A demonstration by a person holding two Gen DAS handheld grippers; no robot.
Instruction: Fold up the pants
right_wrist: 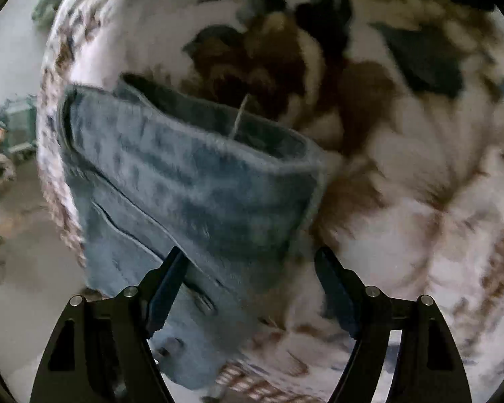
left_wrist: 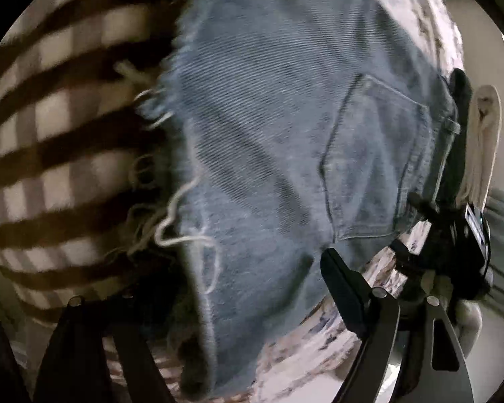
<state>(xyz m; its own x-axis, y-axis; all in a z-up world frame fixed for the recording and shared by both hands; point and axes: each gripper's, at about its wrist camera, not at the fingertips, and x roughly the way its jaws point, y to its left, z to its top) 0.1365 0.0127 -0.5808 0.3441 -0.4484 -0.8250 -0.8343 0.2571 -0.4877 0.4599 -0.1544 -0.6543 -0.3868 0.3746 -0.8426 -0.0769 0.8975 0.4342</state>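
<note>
- Nowhere on the denim or bedding does any readable brand or writing show.
- Closest in, the right gripper (right_wrist: 252, 278) hangs with jaws spread wide, its left finger (right_wrist: 166, 288) over the pants (right_wrist: 184, 181), gripping nothing.
- The left gripper (left_wrist: 252, 288) also looks open, one finger (left_wrist: 344, 288) at the denim's edge near the back pocket (left_wrist: 369, 161); the other is hidden in shadow.
- Beyond, the pants lie folded on a floral blanket (right_wrist: 403, 168), frayed hem (left_wrist: 171, 154) beside a checked cloth (left_wrist: 57, 134).
</note>
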